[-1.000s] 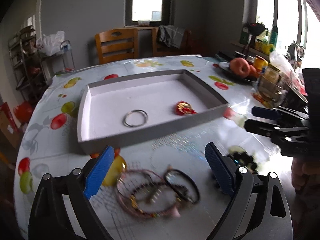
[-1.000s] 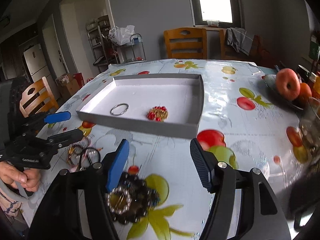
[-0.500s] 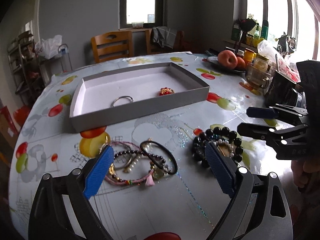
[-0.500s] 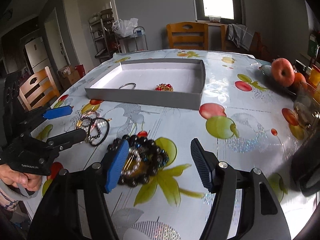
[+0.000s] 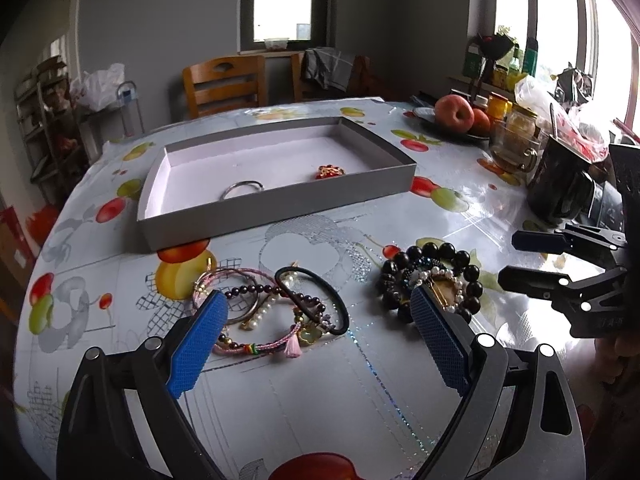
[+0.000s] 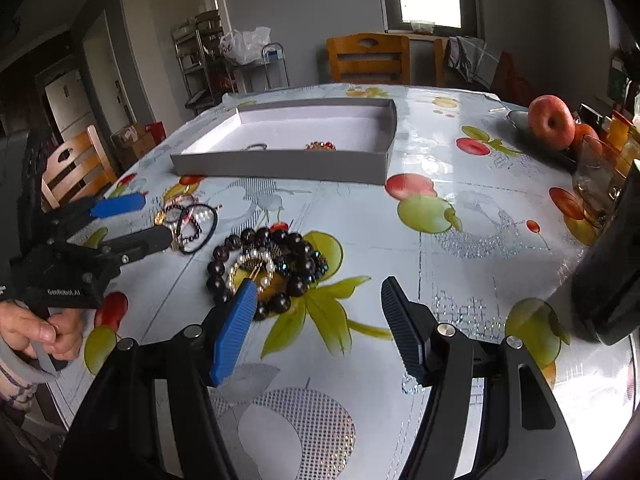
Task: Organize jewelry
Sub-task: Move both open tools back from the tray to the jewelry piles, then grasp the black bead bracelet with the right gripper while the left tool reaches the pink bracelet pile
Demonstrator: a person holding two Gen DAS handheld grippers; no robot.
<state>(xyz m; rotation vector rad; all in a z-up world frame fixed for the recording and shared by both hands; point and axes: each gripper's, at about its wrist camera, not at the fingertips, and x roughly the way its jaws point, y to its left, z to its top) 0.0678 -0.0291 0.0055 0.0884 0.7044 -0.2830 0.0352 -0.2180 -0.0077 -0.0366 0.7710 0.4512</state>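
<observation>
On the fruit-print tablecloth (image 5: 360,380) in front of you lie two heaps of jewelry. Your left gripper (image 5: 320,336) hovers with its jaws spread wide and nothing between the blue pads, pointing down at the tangle of thin bracelets (image 5: 264,312), a mix of pink cord, pearls, dark beads and a black elastic loop. Your right gripper (image 6: 316,328) is also spread wide and empty; its left pad sits just in front of the pile of chunky black bead bracelets (image 6: 264,264), which also holds a pearl strand. Beyond both heaps stands the shallow grey tray (image 5: 280,208), well apart from them. Inside it you have a plain silver bangle (image 5: 242,189) on the left and a small red and gold piece (image 5: 330,171) to its right, apart from each other.
</observation>
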